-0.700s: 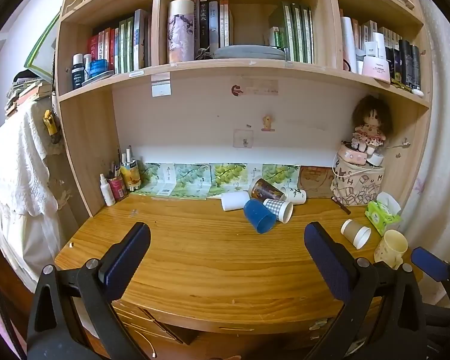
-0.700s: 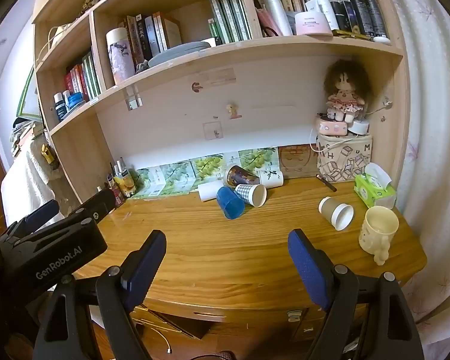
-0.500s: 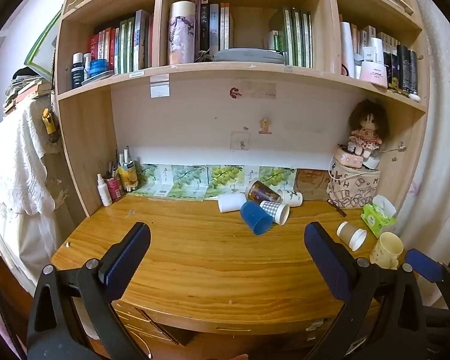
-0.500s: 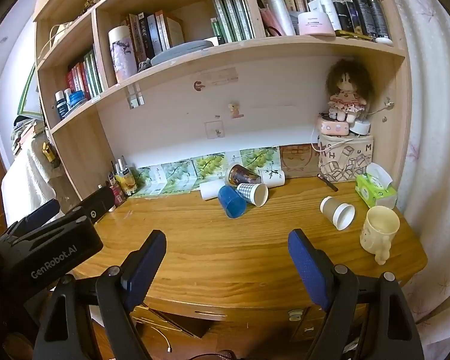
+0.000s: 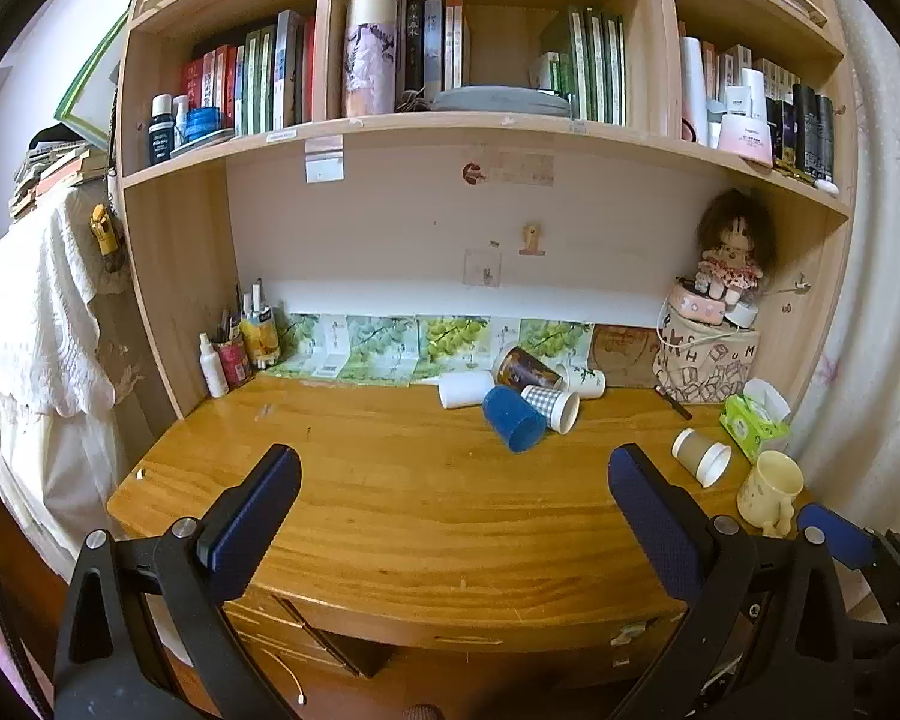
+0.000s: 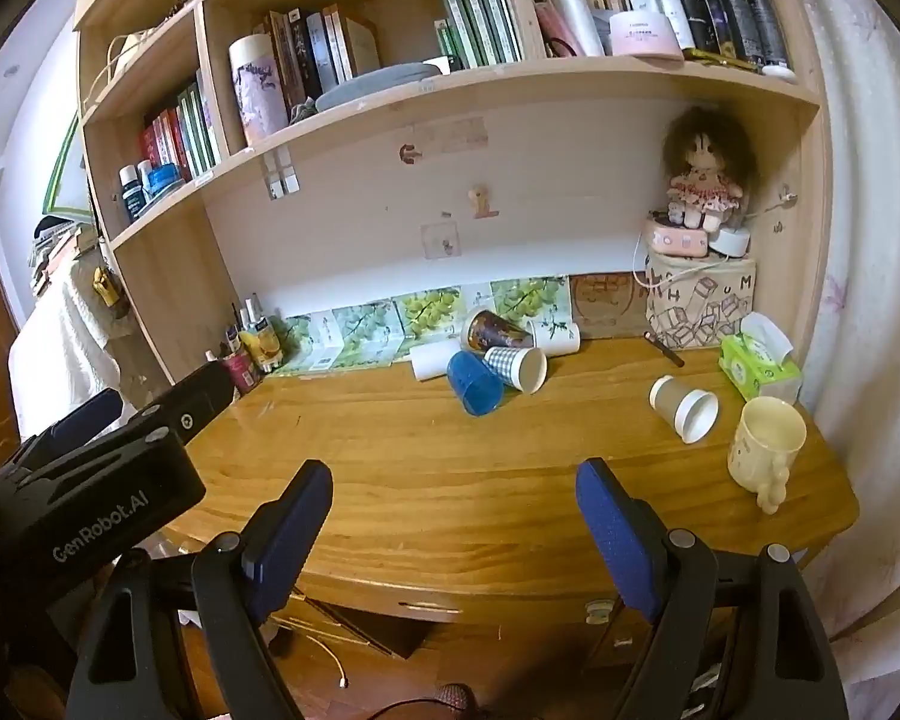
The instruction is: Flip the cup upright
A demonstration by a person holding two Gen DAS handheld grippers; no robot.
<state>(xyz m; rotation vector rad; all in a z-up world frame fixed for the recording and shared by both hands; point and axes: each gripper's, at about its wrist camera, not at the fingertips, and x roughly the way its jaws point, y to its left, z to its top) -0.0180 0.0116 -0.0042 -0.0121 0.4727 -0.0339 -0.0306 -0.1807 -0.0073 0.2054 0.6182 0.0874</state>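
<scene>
I hold both grippers back at the near edge of the desk, jaws wide apart and empty. The beige paper cup lies on its side at the far right, well apart from the heap of cups at the back, its long axis pointing near-right with the mouth toward me. It sits ahead and right of my right gripper, which I judge nearer than my left gripper.

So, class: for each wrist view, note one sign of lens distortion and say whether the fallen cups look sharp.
Left wrist view: shelf board bows, corners go black; blue cup is sharp. Right wrist view: shelf board curves and tilts steeply; the lone paper cup is sharp, no motion blur.
</scene>
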